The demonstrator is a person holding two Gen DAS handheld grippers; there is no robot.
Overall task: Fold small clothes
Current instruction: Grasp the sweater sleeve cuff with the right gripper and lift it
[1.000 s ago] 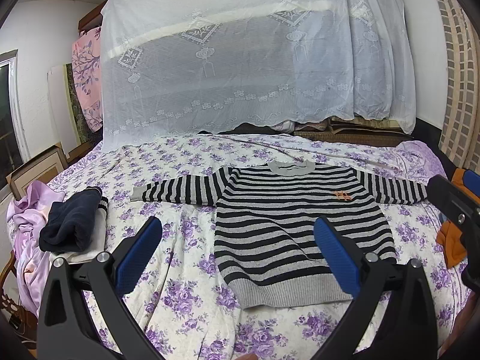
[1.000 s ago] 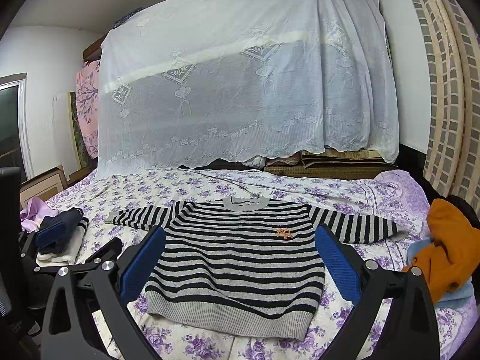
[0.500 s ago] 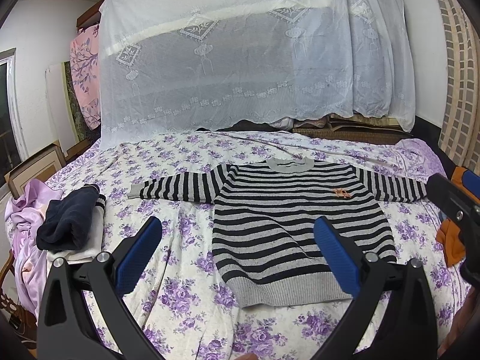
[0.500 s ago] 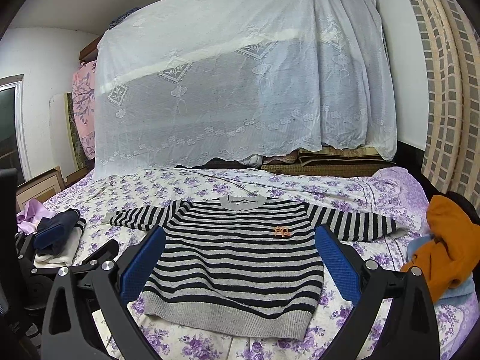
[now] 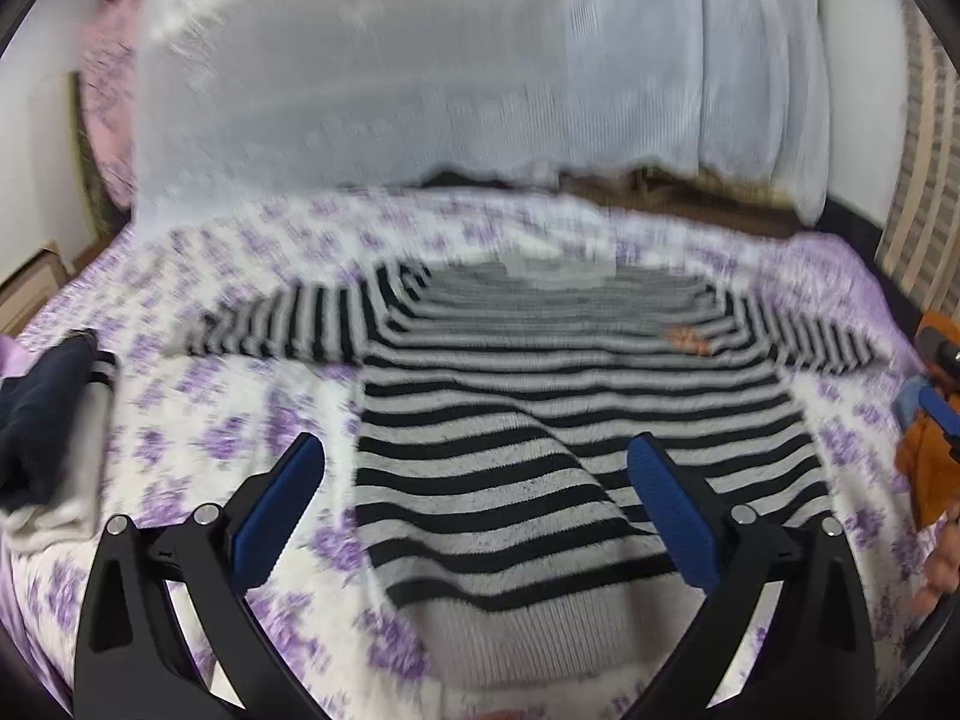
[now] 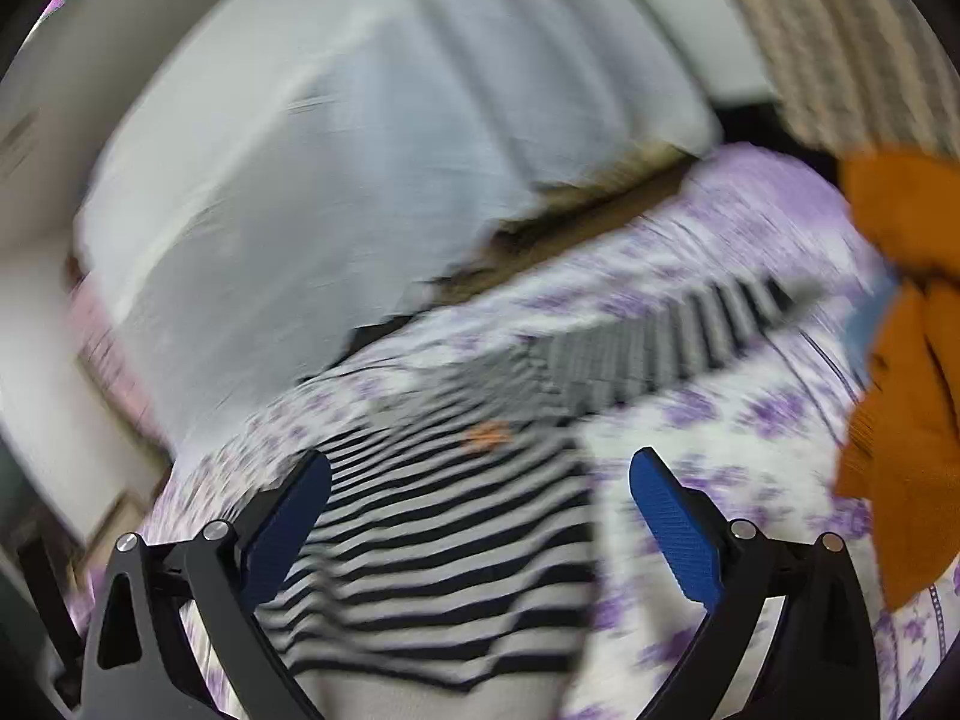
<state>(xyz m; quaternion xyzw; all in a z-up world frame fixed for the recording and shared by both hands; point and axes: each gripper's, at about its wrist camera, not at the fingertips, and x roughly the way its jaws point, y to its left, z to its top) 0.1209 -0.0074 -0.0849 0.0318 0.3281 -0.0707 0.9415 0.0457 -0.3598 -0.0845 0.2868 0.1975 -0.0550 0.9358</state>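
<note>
A black-and-grey striped sweater (image 5: pixel 540 420) lies flat on the purple-flowered bed sheet (image 5: pixel 198 420), sleeves spread, grey collar at the far side. My left gripper (image 5: pixel 477 501) is open and empty, low over the sweater's lower left part, near the grey hem. In the right wrist view the sweater (image 6: pixel 438 546) is tilted and blurred, with its right sleeve (image 6: pixel 678 330) stretching up right. My right gripper (image 6: pixel 480 528) is open and empty over the sweater's right side edge.
An orange garment (image 6: pixel 906 372) lies at the bed's right edge, also in the left wrist view (image 5: pixel 930 468). A dark blue folded garment on white cloth (image 5: pixel 42 408) sits at the left. A white lace cover (image 5: pixel 450 72) hangs behind the bed.
Both grippers have dropped closer to the sweater. The right gripper has swung and tilted toward the sweater's right side; both views are motion-blurred. Both stay open.
</note>
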